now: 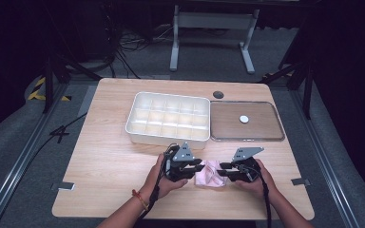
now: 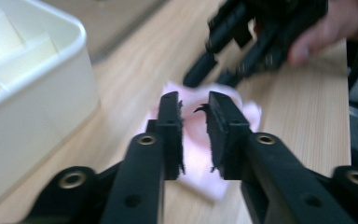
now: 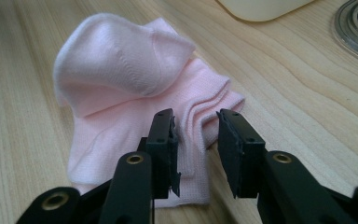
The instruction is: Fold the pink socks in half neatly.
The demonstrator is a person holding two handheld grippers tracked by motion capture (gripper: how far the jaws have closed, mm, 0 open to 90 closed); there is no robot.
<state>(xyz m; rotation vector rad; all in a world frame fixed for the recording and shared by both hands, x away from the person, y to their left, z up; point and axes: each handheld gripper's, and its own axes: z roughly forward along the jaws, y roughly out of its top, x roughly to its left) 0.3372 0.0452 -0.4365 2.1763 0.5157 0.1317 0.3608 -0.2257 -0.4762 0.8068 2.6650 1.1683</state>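
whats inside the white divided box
The white divided box has rows of compartments that look empty in the high view. Its near wall hides the bottoms of the front row.

floor: grey carpet (image 1: pixel 275 47) | white frame legs (image 1: pixel 214 33) | surroundings: dark

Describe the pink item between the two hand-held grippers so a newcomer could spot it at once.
Start at the light wooden table and find the white plastic compartment tray at its middle. Just in front of that tray, near the table's front edge, lies a small folded pale pink fabric sock. It is the one soft, pink thing there; the tray and the clear flat lid beside it are rigid.
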